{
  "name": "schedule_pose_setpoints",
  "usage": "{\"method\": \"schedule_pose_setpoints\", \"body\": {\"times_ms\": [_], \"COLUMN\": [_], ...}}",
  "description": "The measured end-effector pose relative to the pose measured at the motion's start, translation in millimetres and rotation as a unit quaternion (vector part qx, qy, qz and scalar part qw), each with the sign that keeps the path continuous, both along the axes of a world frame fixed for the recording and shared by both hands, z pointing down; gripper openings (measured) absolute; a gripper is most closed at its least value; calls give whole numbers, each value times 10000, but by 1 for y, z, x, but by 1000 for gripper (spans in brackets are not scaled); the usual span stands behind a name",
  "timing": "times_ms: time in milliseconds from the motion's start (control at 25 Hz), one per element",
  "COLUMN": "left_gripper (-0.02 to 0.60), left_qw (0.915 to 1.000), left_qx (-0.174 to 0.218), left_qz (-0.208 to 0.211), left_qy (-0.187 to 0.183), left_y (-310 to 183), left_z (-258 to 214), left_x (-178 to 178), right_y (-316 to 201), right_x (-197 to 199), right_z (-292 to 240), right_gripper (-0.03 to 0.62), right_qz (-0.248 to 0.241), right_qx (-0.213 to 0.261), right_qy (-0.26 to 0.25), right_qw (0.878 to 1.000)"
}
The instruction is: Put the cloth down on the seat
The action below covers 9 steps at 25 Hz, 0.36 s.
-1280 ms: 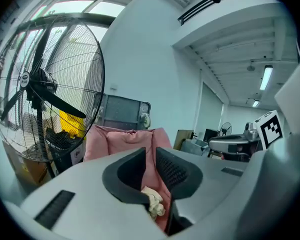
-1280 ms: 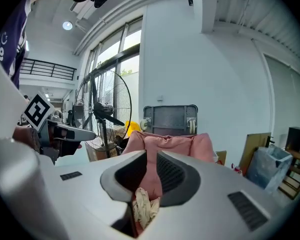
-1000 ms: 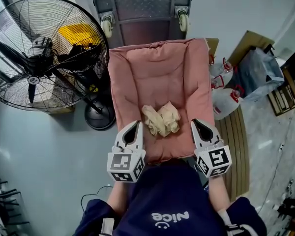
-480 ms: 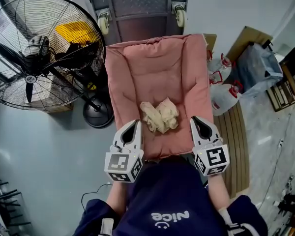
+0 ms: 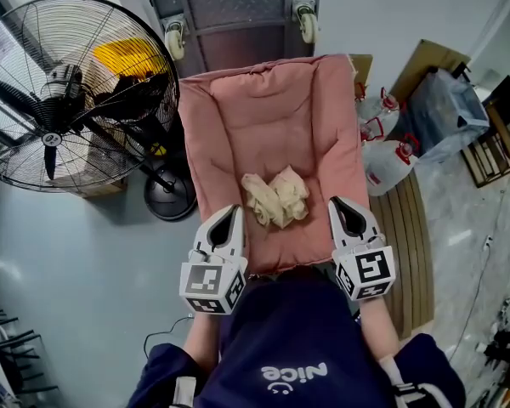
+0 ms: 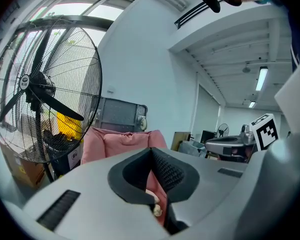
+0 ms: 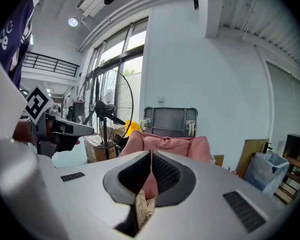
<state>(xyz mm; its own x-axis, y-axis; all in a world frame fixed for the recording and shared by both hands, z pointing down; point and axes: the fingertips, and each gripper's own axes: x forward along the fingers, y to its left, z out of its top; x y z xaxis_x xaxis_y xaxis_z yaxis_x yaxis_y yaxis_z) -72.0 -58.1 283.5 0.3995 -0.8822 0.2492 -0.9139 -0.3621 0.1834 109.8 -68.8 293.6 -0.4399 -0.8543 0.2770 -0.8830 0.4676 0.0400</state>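
Observation:
A crumpled cream cloth [image 5: 276, 199] lies on the pink cushioned seat [image 5: 238, 126], toward its front half. My left gripper [image 5: 227, 214] is shut and empty at the seat's front edge, just left of the cloth and apart from it. Just right of the cloth, also apart from it, my right gripper [image 5: 341, 206] is shut and empty. In the left gripper view the shut jaws [image 6: 151, 150] point over the seat [image 6: 117, 140]. In the right gripper view a bit of cloth [image 7: 142, 206] shows below the shut jaws [image 7: 151, 154].
A big black floor fan [image 5: 59, 100] stands left of the seat. A grey wheeled cart [image 5: 234, 7] is behind it. White jugs [image 5: 387, 164], a blue bag [image 5: 446, 117] and a wooden slatted board [image 5: 408, 236] are on the right. A cable [image 5: 166, 334] lies on the floor.
The view has drifted slightly; both grippers stay shut at the seat's front edge and the cloth lies unmoved on the cushion.

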Motion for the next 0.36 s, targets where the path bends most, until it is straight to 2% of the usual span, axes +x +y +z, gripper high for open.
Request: {"method": "schedule_pose_setpoints", "body": {"times_ms": [360], "left_gripper": [18], "left_qw": [9999], "left_qx": [-16], "left_qz": [-110], "left_qy": [66], "left_y": [-1], "left_z": [3], "left_x": [-2], "right_y": [-3], "right_x": [4], "right_z": [3], "right_gripper": [52], "right_qz": [61], "right_qx": [3], "right_qy": [46], "right_qw": [10000]}}
